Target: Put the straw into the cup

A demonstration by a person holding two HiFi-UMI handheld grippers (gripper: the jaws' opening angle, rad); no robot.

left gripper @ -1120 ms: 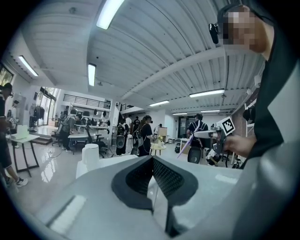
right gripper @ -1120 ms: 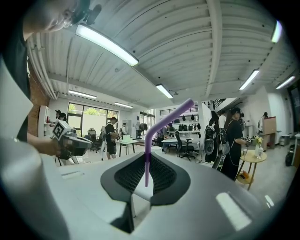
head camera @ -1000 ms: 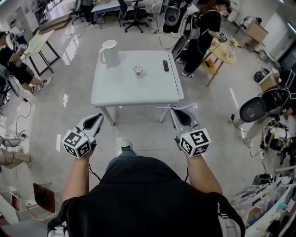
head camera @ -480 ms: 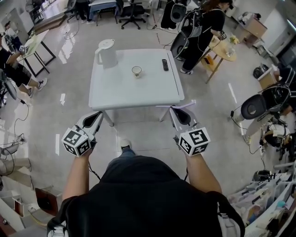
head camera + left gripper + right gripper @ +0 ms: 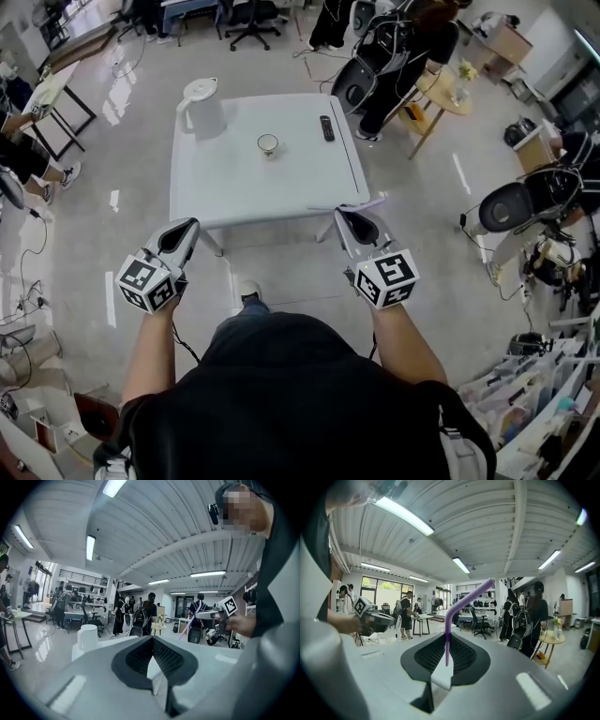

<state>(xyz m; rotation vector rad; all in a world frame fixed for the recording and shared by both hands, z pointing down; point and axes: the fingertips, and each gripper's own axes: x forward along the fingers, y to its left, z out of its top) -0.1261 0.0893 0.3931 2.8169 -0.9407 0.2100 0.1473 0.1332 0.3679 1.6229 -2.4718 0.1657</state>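
A small cup (image 5: 267, 143) stands near the middle of the white table (image 5: 234, 192), well ahead of both grippers. My right gripper (image 5: 349, 217) hovers short of the table's near right corner, shut on a purple bendy straw (image 5: 459, 604). The straw (image 5: 349, 205) lies crosswise at the jaw tips in the head view. From the right gripper view it rises from between the jaws and bends to the right. My left gripper (image 5: 187, 226) is held off the table's near left corner, shut with nothing in it (image 5: 152, 639).
A white jug (image 5: 200, 105) stands at the table's far left corner and a black remote (image 5: 326, 127) lies at its far right. People, office chairs and a small round table (image 5: 450, 89) surround it. A black stool (image 5: 511, 208) is at the right.
The table has come a little closer and slid left in the head view as the person steps toward it. Both grippers keep their pose, and the straw stays held.
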